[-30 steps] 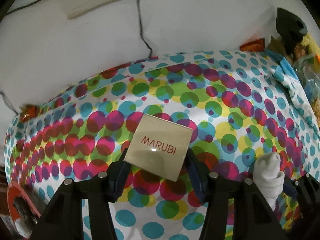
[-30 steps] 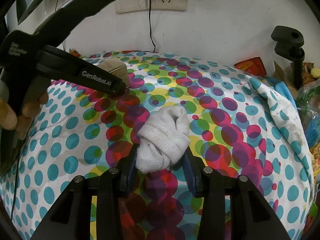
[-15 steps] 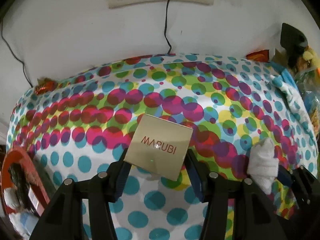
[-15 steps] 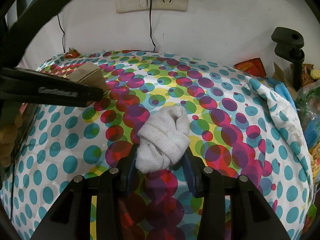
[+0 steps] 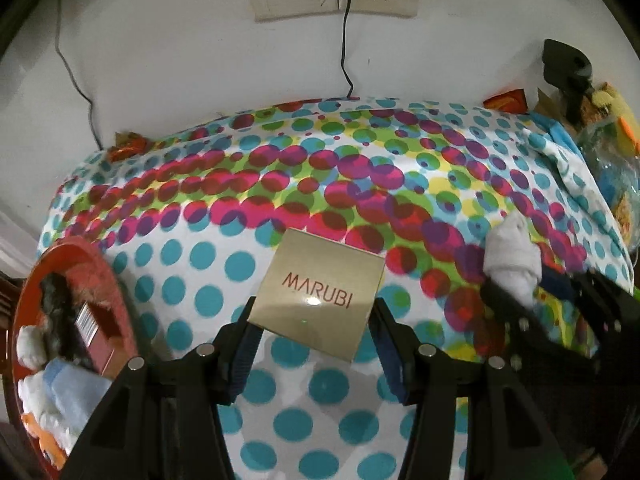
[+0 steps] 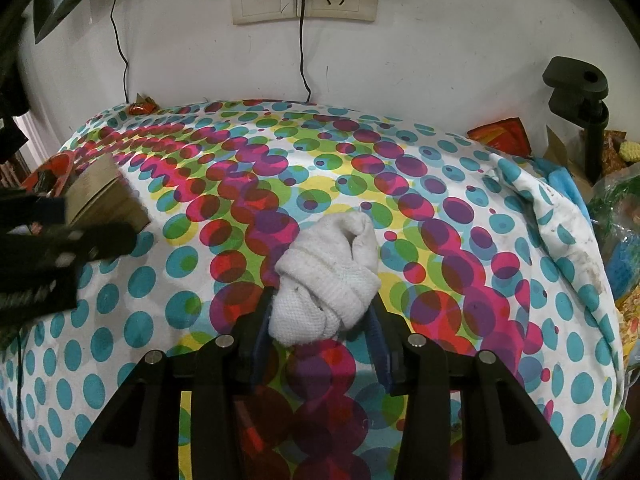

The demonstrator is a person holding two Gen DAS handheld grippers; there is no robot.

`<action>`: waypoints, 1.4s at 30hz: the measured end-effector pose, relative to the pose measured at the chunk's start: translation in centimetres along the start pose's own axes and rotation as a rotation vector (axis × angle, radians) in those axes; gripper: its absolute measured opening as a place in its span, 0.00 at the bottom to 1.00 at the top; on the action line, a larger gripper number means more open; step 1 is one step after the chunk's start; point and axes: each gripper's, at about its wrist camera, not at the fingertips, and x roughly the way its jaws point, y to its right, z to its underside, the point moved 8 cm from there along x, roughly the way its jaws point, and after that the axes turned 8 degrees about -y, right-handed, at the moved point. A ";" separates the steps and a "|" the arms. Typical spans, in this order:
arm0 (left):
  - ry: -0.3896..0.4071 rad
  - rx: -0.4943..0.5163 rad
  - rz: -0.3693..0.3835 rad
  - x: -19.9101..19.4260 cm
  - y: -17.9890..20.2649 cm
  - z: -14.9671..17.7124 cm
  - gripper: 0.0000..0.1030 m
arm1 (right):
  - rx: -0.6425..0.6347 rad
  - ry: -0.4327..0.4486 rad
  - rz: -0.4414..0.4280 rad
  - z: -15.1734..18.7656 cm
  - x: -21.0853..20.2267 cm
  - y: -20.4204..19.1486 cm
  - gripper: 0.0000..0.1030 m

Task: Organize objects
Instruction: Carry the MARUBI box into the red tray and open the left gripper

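A gold MARUBI box (image 5: pixel 320 294) is clamped between the pads of my left gripper (image 5: pixel 312 320) and hangs above the dotted tablecloth (image 5: pixel 360 184). From the right wrist view the same box (image 6: pixel 104 196) shows at the left, with the left gripper's dark body in front of it. My right gripper (image 6: pixel 318 312) is shut on a rolled white sock (image 6: pixel 328 276), which sits low over the cloth (image 6: pixel 400 200). That sock (image 5: pixel 514 256) also appears at the right of the left wrist view.
A red basket (image 5: pixel 100 280) holding several soft items and a small red box stands off the table's left edge. Snack packets and bags (image 6: pixel 616 216) crowd the right side beside a black clamp stand (image 6: pixel 576 92). Wall sockets (image 6: pixel 304 0) with hanging cables are behind.
My left gripper has carried the box leftward, bringing the red basket into its view. The right gripper and its sock have stayed put.
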 end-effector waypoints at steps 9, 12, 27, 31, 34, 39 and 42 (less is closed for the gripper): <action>0.050 -0.023 -0.006 -2.5 0.8 4.0 0.53 | 0.000 0.000 0.001 0.0 0.0 0.0 0.40; 0.066 -0.042 -0.022 -3.5 0.5 5.9 0.53 | 0.000 0.000 0.000 0.0 0.0 -0.1 0.40; 0.114 -0.164 -0.057 -8.5 -5.9 9.8 0.53 | -0.001 -0.002 0.010 -0.1 0.0 0.1 0.42; 0.104 -0.210 -0.054 -8.9 -7.9 10.5 0.53 | -0.002 -0.002 0.011 -0.1 0.0 0.1 0.42; 0.113 -0.232 -0.080 -9.5 -9.6 11.1 0.53 | -0.001 -0.002 0.011 -0.2 0.0 0.1 0.43; 0.124 -0.281 -0.114 -10.3 -13.0 11.6 0.53 | -0.002 -0.003 0.012 -0.2 -0.1 0.1 0.43; 0.114 -0.321 -0.125 -10.3 -15.2 12.0 0.53 | -0.002 -0.003 0.016 -0.2 -0.1 0.2 0.43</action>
